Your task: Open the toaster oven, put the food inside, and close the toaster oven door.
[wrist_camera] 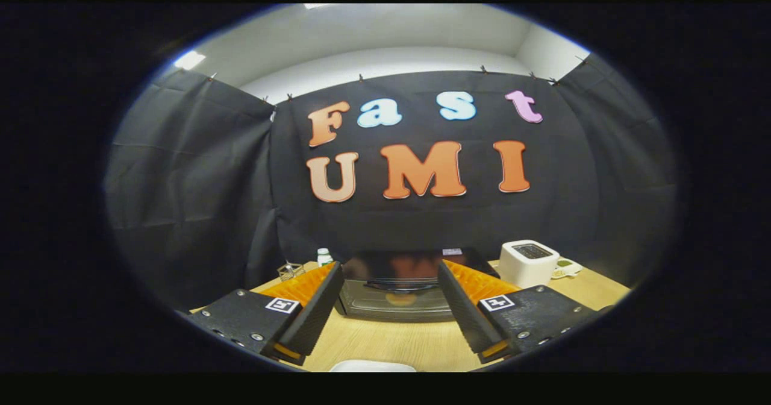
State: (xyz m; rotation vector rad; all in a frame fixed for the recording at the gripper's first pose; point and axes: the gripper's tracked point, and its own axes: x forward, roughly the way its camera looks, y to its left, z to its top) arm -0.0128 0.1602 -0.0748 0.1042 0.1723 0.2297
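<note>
The hand-held gripper [390, 272] hovers over the wooden table [385, 345] with its fingers spread wide, gripping nothing. The toaster oven [397, 287] sits just ahead of them toward the table's far edge, door closed. A white toaster [528, 262] stands near the far right corner.

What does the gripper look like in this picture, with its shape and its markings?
The gripper has two long, wedge-shaped fingers with ribbed inner faces. Each is mounted on a dark, flat block fastened with small silver screws. Each block carries a square white tag with a black pattern. No cables or sleeves are visible.
</note>
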